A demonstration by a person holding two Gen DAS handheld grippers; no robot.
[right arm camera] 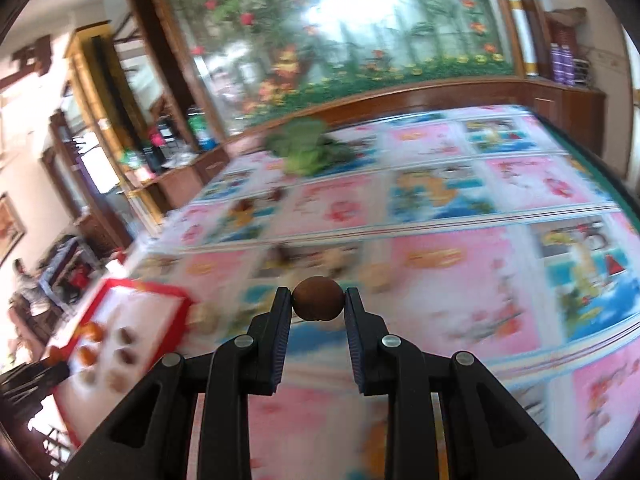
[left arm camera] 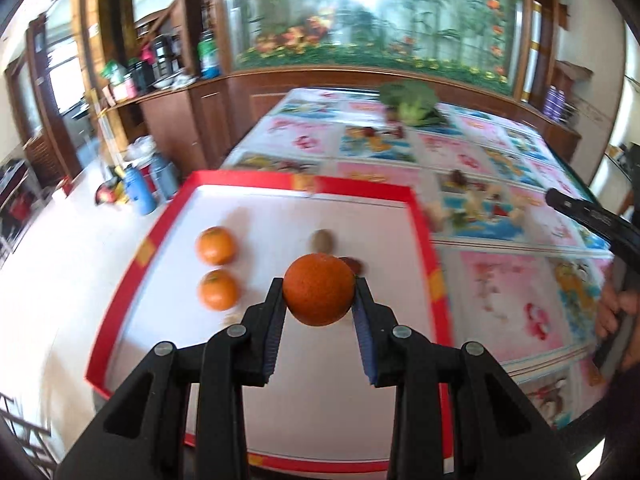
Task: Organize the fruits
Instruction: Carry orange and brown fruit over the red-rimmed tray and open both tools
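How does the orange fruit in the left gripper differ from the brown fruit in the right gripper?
The round orange fruit in the left gripper is bright orange; the small round brown fruit in the right gripper is dull brown. The orange one spreads its jaws wider than the brown one does. The orange hangs over the red-rimmed white tray; the brown one over the patterned tablecloth. Both are pinched at the fingertips.

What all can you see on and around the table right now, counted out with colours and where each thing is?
Held orange: one, orange, in the left claw above the tray.
Oranges: two, orange, tray's left side.
Small brown fruits: at least two, tray's middle; blurred.
Tray: one, red rim, white floor, table's left end.
Brown round fruit: one, in the right claw.
Leafy greens: one bunch, green, far end.
Tablecloth: pink and blue pictures.
Claws: two, black, both shut on fruit.
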